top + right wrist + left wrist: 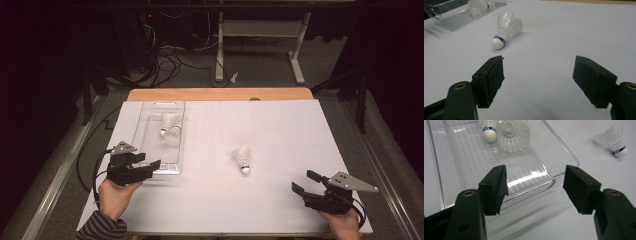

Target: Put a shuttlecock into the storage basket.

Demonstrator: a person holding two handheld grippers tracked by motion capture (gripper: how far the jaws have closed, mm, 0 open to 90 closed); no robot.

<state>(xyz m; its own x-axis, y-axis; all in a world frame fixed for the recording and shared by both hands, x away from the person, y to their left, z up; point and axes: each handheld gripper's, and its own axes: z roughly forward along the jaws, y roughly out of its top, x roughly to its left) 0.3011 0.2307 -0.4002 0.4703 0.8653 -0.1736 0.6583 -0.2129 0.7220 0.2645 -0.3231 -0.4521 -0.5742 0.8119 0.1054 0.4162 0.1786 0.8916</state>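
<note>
Shuttlecock (242, 160) is lying on its side on the white table cover (280, 130), out in the open btwn the two grippers, cork end pointing toward the person's side, well apart from both.

Left gripper (150, 161) is hovering w/ jaws spread wide, nothing btwn the pads; its fingertips are sitting over the near edge of the clear plastic tray (150, 112). Right gripper (304, 182) is likewise standing open and empty, resting low near the table's right front corner, jaws aimed toward the loose shuttlecock.

Tray is lying flat at the left of the table, holding two more shuttlecocks (170, 129), bunched together in its far half and touching each other; near half is bare.

Left gripper view is giving the tray close up: ribbed floor, rounded near corner (574, 161), one tray shuttlecock (489, 130) lying w/ its white cork and blue band toward the camera, the other (511, 136) showing its open feather skirt. High view isn't resolving those details. Right gripper view is showing the loose shuttlecock (505, 31) from low down, blue band w/ lettering too small to read, tray (471, 13) far off at upper left. High view alone is taking in both hands, a striped sleeve (102, 227) at left, and the floor w/ cables (170, 62) beyond the table.
</note>
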